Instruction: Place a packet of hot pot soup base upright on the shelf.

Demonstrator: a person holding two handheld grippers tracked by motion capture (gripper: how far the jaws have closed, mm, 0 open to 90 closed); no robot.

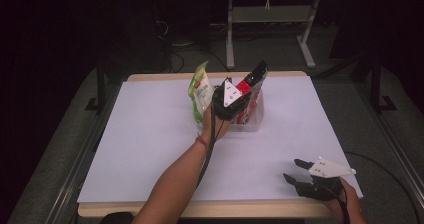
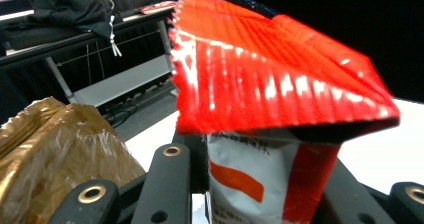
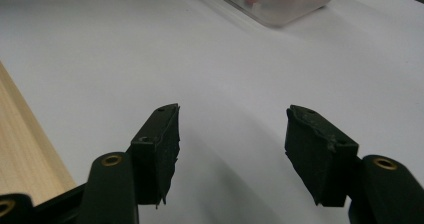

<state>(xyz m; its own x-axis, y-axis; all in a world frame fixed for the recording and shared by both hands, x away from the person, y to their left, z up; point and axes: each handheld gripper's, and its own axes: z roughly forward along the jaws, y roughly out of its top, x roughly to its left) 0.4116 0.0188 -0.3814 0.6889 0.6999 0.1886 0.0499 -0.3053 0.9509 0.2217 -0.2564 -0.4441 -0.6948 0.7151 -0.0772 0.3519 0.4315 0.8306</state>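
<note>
**Technician A:** Where is the red snack bag (image 1: 251, 86), and how is it oriented?

**Technician B:** It stands in the clear bin (image 1: 256, 121) at the table's (image 1: 150, 134) far middle. Its long axis runs upright, tilted, sealed top edge pointing up and away. The left gripper (image 1: 235, 104) is clamped on it.

**Technician A:** Obstructions?

**Technician B:** A green bag (image 1: 200, 91) stands just beside the bin, left of that gripper's hand. The left gripper view shows a gold bag (image 2: 55, 159) near the jaws.

**Technician A:** The right gripper (image 1: 295, 171)?

**Technician B:** At the near right corner, jaws apart, nothing between them.
</note>
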